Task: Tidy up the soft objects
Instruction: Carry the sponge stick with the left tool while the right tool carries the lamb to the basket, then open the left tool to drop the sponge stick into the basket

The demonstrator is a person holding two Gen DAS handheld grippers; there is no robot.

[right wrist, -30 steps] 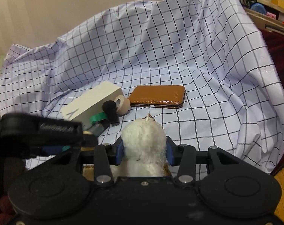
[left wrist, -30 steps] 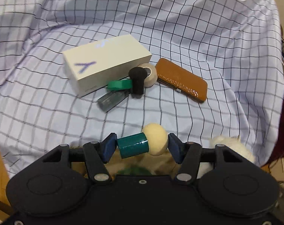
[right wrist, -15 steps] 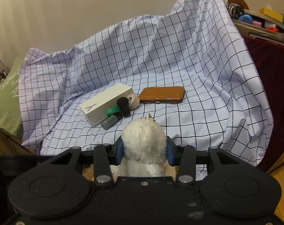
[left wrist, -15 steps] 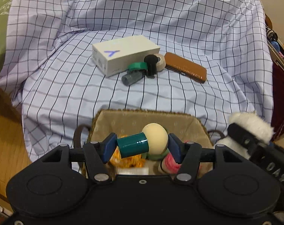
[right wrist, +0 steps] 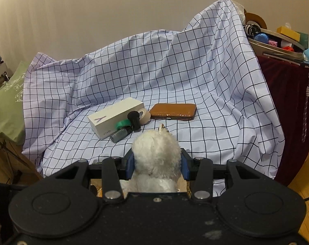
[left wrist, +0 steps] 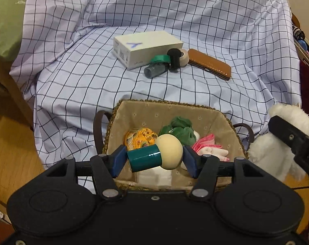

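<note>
Low in the left wrist frame, the left gripper (left wrist: 154, 159) is clamping a small doll (left wrist: 155, 155), teal body against one pad and cream head against the other, directly over the basket (left wrist: 166, 107). The doll is looking glossy and firm rather than soft; the smooth body is likely to slip, so the end-to-end hold seems sound.

At centre bottom of the right wrist frame, the right gripper (right wrist: 157, 166) is squeezing a white plush (right wrist: 156, 157) across its middle; in the left view the same plush is hanging at the right edge, just beside the basket. It is appearing light and compressible, unlikely to be damaged; a mid-body hold is judged best, since fur alone would give.

Inside the basket, other soft pieces are already lying. Toward upper centre, a box (left wrist: 148, 48) and wallet (left wrist: 209, 63) are resting on the sheet (left wrist: 72, 81).
</note>
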